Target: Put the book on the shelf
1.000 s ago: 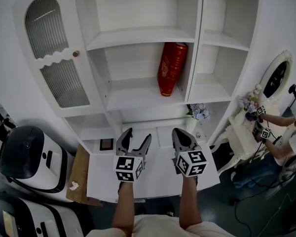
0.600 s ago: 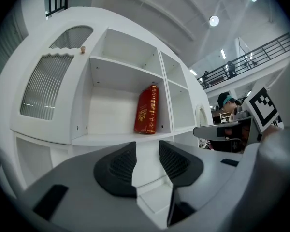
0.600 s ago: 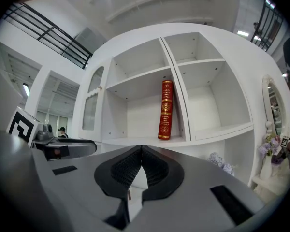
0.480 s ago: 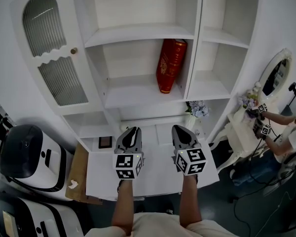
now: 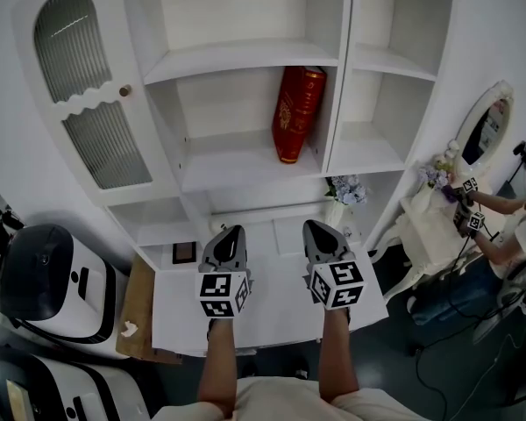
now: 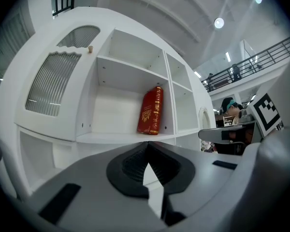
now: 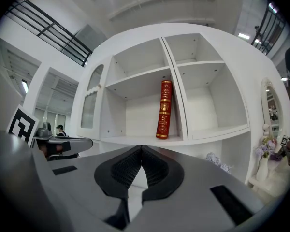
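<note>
A red book with gold print (image 5: 295, 112) stands upright in the middle compartment of the white shelf unit (image 5: 245, 60), leaning against its right divider; it also shows in the left gripper view (image 6: 151, 111) and the right gripper view (image 7: 164, 109). My left gripper (image 5: 231, 232) is shut with nothing between its jaws, held over the white desk surface (image 5: 272, 310) well below the book. My right gripper (image 5: 317, 228) hovers beside it, shut and empty too.
A cabinet door with ribbed glass and a small knob (image 5: 124, 89) is left of the shelves. A small dark frame (image 5: 184, 253) lies on the desk's back left. White machines (image 5: 44, 283) stand at lower left. A person (image 5: 508, 226) with other grippers works at a side table on the right, near flowers (image 5: 349, 191).
The left gripper's jaws have closed from wide open to shut. Both grippers have stayed about where they were; the view has shifted slightly.
</note>
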`<state>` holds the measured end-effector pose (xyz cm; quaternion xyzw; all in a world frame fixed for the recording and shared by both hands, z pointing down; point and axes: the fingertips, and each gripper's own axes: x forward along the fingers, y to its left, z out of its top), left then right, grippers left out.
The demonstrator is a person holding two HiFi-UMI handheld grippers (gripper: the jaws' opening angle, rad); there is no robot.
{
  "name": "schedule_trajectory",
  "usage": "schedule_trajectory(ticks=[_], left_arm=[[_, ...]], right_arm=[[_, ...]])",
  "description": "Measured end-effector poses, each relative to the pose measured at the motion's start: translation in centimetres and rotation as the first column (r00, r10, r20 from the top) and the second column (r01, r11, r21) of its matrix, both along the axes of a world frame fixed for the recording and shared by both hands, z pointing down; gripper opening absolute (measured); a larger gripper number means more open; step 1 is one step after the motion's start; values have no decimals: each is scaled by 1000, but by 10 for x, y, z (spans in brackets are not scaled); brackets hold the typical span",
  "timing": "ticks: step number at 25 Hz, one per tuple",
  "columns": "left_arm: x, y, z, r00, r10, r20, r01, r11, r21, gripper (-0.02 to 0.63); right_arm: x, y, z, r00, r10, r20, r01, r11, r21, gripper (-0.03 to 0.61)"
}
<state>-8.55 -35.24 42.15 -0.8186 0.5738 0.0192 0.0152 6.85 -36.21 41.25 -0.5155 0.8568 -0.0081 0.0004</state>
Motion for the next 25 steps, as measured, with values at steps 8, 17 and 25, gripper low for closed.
schedule_trajectory(ticks=[8, 17, 25], left_arm=[[4, 2, 3, 1000, 0, -10, 0, 1000, 0, 15], [10, 4, 0, 1000, 6, 7, -6, 1000, 17, 15], [11, 3, -3, 1000, 10, 15, -10, 1000, 23, 15]], right_arm=[[10, 3, 5, 1000, 21, 11, -21, 1000, -11, 26], [12, 4, 5, 998, 26, 62, -25, 1000, -2, 26], [11, 3, 0, 996, 11, 90, -12, 1000, 9, 26]])
